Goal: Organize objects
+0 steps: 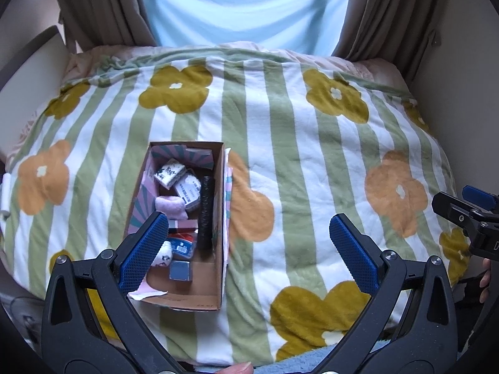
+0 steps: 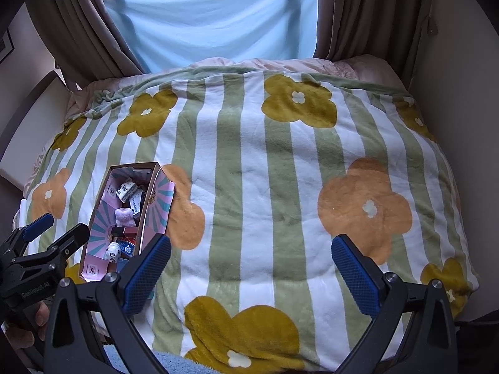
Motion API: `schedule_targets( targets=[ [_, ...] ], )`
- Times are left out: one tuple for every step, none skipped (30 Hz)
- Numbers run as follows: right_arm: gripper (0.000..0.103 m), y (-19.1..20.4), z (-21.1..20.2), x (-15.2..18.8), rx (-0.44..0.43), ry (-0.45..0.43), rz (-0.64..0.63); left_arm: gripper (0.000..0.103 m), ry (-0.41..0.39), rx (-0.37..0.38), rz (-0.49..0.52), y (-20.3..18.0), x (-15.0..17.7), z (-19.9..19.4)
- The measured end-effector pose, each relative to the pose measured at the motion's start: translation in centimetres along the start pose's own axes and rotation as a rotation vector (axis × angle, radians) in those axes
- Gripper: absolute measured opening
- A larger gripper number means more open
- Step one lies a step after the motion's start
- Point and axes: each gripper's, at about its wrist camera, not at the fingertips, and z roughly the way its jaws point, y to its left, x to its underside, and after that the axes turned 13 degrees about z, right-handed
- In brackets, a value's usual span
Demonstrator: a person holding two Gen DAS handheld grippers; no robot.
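Note:
An open cardboard box [image 1: 205, 283] lies on a green-and-white striped blanket with flowers [image 1: 296, 155]. Inside it are several small items: a patterned tissue packet [image 1: 170, 171], a pink cloth [image 1: 170, 207], a black cylinder [image 1: 206, 212], a red box [image 1: 184, 226] and a grey-blue cube [image 1: 180, 270]. My left gripper [image 1: 246, 233] is open above the box's right side, its left finger over the items, holding nothing. In the right wrist view the box [image 2: 160, 205] is at the left. My right gripper [image 2: 252, 249] is open over bare blanket [image 2: 265, 187].
Brown curtains [image 1: 93, 15] and a light blue sheet [image 1: 243, 6] hang behind the bed. Cream walls [image 2: 452, 93] close in on both sides. A fluffy blue cloth [image 2: 174, 364] lies at the near edge. A hand [image 1: 485, 277] holds the right gripper [image 1: 461, 199].

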Motion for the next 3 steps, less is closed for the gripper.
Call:
schedule_targets(
  targets=[
    [0.102, -0.09, -0.01, -0.05, 0.0, 0.0, 0.0, 0.103, -0.004, -0.004, 0.003, -0.07, 0.01, -0.08],
    [0.102, -0.15, -0.01, -0.09, -0.001, -0.001, 0.0, 0.103, -0.005, -0.01, 0.01, -0.22, -0.02, -0.18],
    [0.102, 0.01, -0.11, -0.04, 0.0, -0.001, 0.0, 0.103, -0.003, -0.018, 0.017, -0.32, -0.08, -0.18]
  ],
)
